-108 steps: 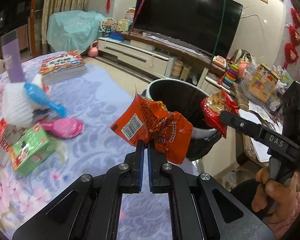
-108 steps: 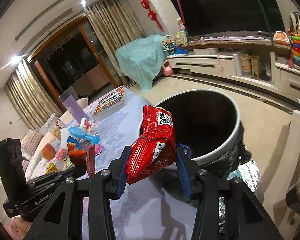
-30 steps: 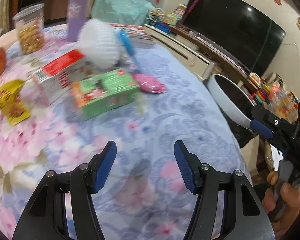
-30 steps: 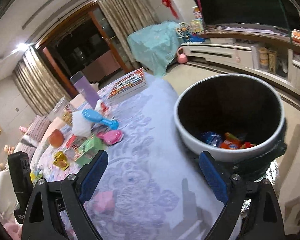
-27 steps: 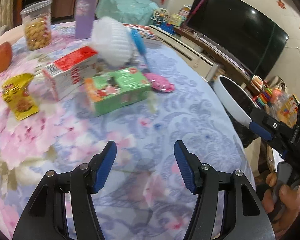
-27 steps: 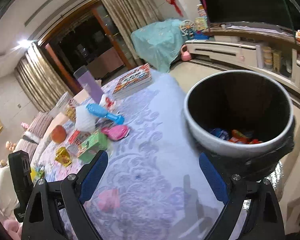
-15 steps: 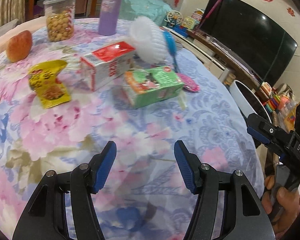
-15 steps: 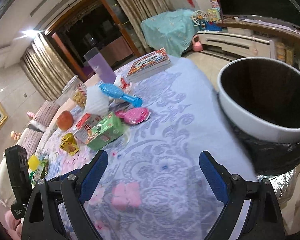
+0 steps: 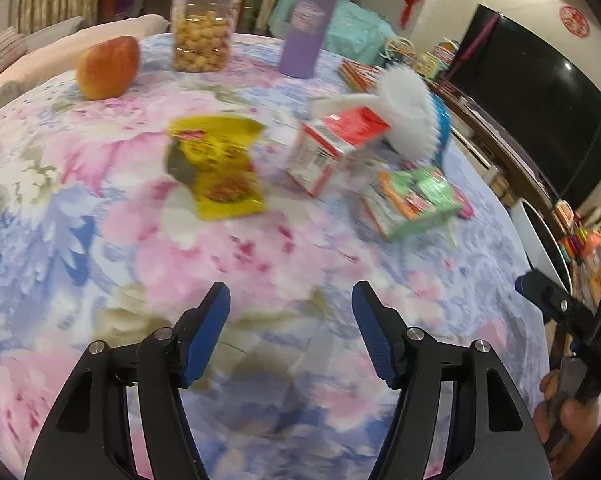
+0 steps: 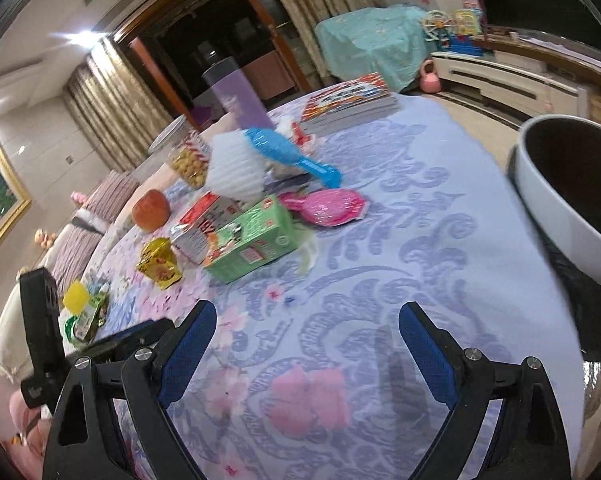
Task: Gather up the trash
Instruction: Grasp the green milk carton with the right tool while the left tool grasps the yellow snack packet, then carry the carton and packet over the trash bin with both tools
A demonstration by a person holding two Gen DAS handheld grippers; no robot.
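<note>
My left gripper (image 9: pixel 290 316) is open and empty above the floral tablecloth, facing a crumpled yellow snack wrapper (image 9: pixel 216 172), a red-and-white carton (image 9: pixel 332 152) and a green carton (image 9: pixel 414 200). My right gripper (image 10: pixel 306 330) is open and empty over the table's near edge. In the right wrist view I see the green carton (image 10: pixel 252 240), the red-and-white carton (image 10: pixel 198 224), the yellow wrapper (image 10: pixel 158 260), a pink wrapper (image 10: pixel 326 208) and the white trash bin (image 10: pixel 572 200) at the right. The left gripper's body (image 10: pixel 40 320) shows at the left.
An apple (image 9: pixel 108 66), a jar of snacks (image 9: pixel 202 26), a purple cup (image 9: pixel 306 26), a white-and-blue brush (image 9: pixel 412 114) and a stack of books (image 10: pixel 348 102) stand further back. Small yellow and green items (image 10: pixel 84 308) lie at the table's left edge. The bin's rim (image 9: pixel 540 240) is at the right.
Both grippers let their wrappers go into the bin and opened. Since then both have swung left, away from the bin, toward the litter on the table.
</note>
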